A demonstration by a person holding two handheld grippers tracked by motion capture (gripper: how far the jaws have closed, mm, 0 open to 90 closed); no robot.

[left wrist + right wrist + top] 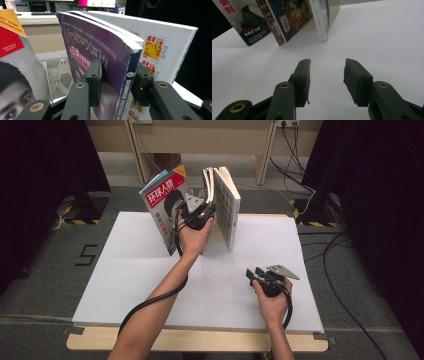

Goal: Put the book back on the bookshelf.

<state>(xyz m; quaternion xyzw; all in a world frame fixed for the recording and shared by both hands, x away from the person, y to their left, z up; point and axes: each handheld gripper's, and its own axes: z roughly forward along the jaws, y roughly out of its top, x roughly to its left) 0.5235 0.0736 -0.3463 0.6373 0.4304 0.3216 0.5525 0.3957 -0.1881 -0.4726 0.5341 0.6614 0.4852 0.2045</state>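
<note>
High view, left to right: a red-and-grey magazine (162, 207) is standing tilted at upper centre-left of the frame, on the white table (140, 285). Just right of it the left gripper (200, 215) is reaching in among the upright books, the hand coming up from the bottom centre. A thick white book (227, 210) is standing at upper centre, pages fanning at the top. At lower right the right gripper (257, 275) is resting low over bare table, well apart from the books.

Left gripper view: the purple magazine (100, 57) is standing between the jaws, spine toward the camera, occupying the centre of the frame. The left pad is lying against its cover; the right pad is sitting just off the spine with a narrow gap showing, so the claw is released rather than clenched.

Right gripper view: jaws are standing apart with nothing between them, white table beneath, book bottoms along the upper left
</note>
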